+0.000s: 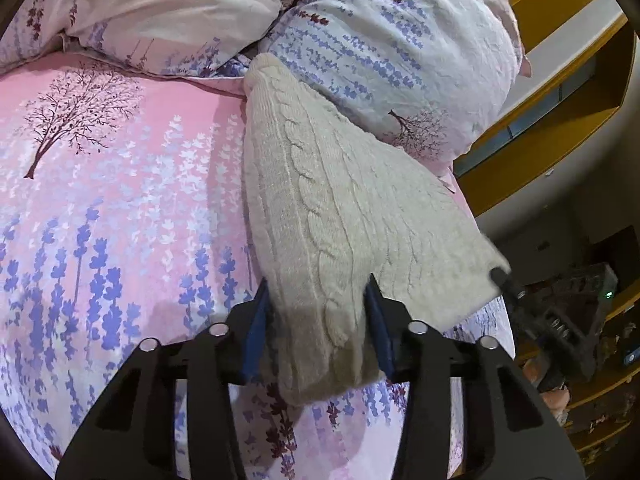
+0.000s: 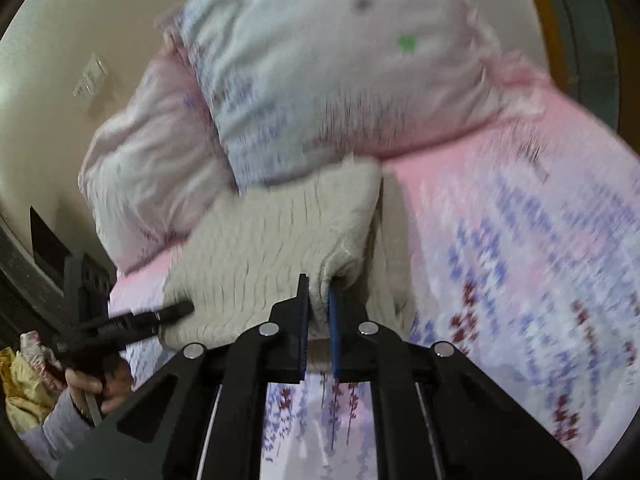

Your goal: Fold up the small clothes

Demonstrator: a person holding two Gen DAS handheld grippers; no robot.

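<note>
Left tongs (image 1: 318, 300) and right tongs (image 2: 319, 300) each pinching cream sweater (image 1: 320, 208), right view blurred

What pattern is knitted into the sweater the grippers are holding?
Cream cable-knit sweater, with twisted rope-like braids; clearest in the left wrist view.

Right gripper (image 2: 318, 294) jaws pinch the cream knit sweater (image 2: 272, 236) edge; left gripper (image 2: 176, 312) grips it left of the jaws, pillow (image 2: 340, 72) beyond.

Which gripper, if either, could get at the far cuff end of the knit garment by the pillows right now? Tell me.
Probably neither: the left gripper and right gripper are both shut on the cream knit garment, so one must let go first. Otherwise the far end lies uncovered by the pillows.
</note>
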